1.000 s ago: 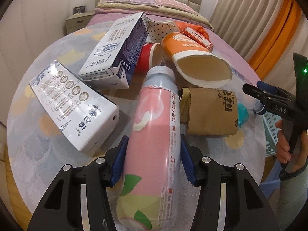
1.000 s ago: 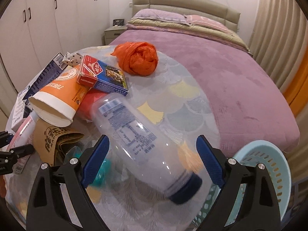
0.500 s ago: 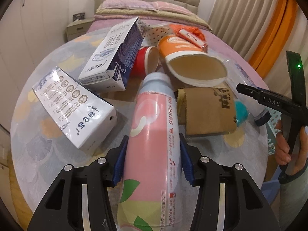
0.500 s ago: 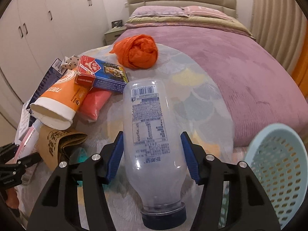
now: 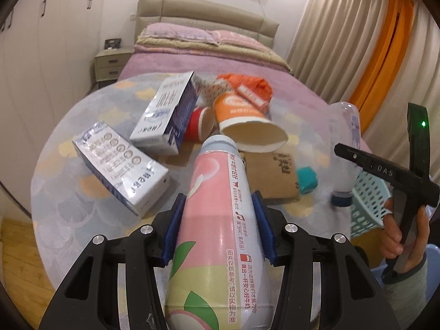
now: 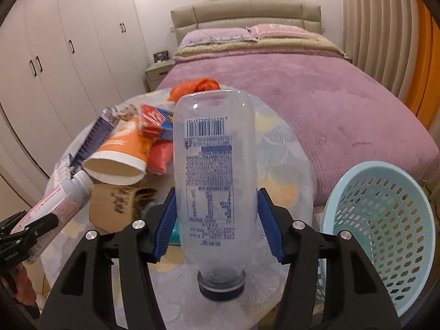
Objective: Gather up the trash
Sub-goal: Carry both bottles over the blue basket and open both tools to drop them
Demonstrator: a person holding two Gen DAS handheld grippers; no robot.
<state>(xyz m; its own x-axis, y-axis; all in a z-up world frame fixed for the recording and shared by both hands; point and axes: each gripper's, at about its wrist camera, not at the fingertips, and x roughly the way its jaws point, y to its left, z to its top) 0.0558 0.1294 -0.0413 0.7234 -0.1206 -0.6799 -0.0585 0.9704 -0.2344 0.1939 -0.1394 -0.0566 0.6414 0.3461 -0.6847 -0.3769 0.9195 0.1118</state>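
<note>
My left gripper (image 5: 217, 200) is shut on a pink and white drink bottle (image 5: 217, 233), which points away over the round table (image 5: 63, 192) and is held clear of it. In the right wrist view my right gripper (image 6: 217, 195) is shut on a clear plastic bottle (image 6: 209, 151). Its dark blue cap (image 6: 221, 288) faces the camera, and both blue pads press its sides. The left wrist view shows this clear bottle (image 5: 343, 143) raised at the right. A pale blue perforated basket (image 6: 385, 220) stands just right of the table.
Left on the table are two milk cartons (image 5: 165, 115) (image 5: 121, 167), an orange paper cup (image 5: 242, 118), a red cup (image 5: 199, 123), a brown cup sleeve (image 5: 272, 176), a teal scrap (image 5: 306, 181) and an orange bag (image 5: 247, 82). A bed (image 6: 302, 96) lies beyond.
The right gripper's jaws closed on the clear bottle, turned it in line with the fingers and raised it. The left gripper lifted the pink bottle, and both views tilted upward.
</note>
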